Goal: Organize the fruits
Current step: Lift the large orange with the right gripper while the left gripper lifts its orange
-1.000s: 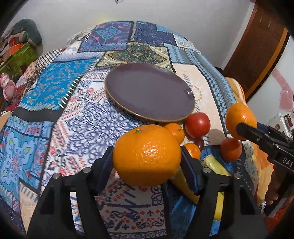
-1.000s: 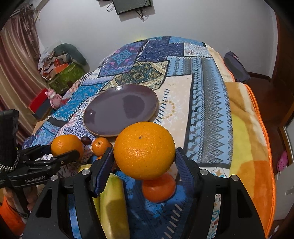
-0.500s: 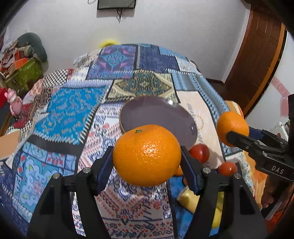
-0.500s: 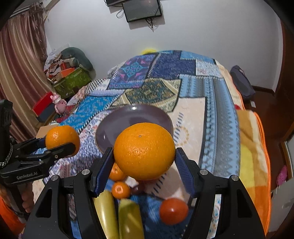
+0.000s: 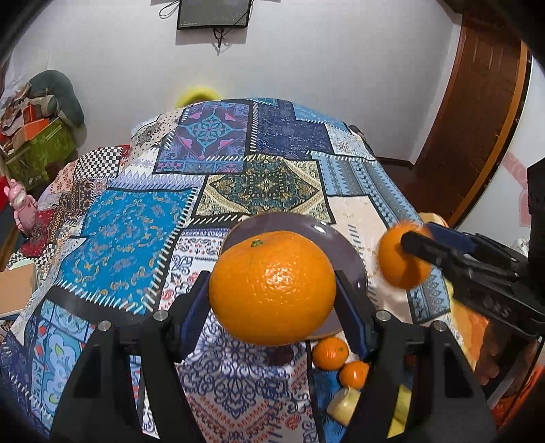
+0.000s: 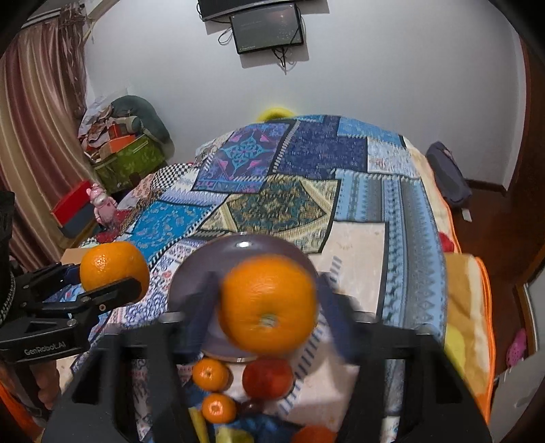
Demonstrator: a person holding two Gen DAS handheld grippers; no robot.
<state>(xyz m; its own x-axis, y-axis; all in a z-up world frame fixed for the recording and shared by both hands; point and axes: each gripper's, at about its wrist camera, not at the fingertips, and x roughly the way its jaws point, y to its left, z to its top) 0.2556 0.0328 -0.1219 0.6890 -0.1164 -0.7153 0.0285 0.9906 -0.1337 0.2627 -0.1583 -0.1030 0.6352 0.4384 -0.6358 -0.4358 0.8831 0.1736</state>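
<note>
My left gripper (image 5: 272, 289) is shut on a large orange (image 5: 272, 286), held above the near edge of the purple plate (image 5: 344, 248). My right gripper (image 6: 269, 306) is blurred; its fingers sit on either side of a second large orange (image 6: 269, 303), whose stem end has turned toward the camera, so its hold is unclear. It is above the plate (image 6: 245, 248). Each gripper shows in the other's view: the right one (image 5: 408, 252) and the left one (image 6: 114, 272). On the quilt near the plate lie two small tangerines (image 6: 209, 373), a red tomato (image 6: 267, 378) and yellow fruit (image 5: 344, 402).
The patchwork quilt (image 5: 136, 218) covers a bed. Boxes and a pink toy (image 6: 102, 204) stand at the left. A wooden door (image 5: 477, 112) is at the right and a wall screen (image 6: 267, 29) hangs at the back. A dark bag (image 6: 446, 177) lies at the bed's right.
Both grippers have risen and tilted up, so the plate and loose fruit look smaller and lower. The right gripper's orange has rotated and blurred.
</note>
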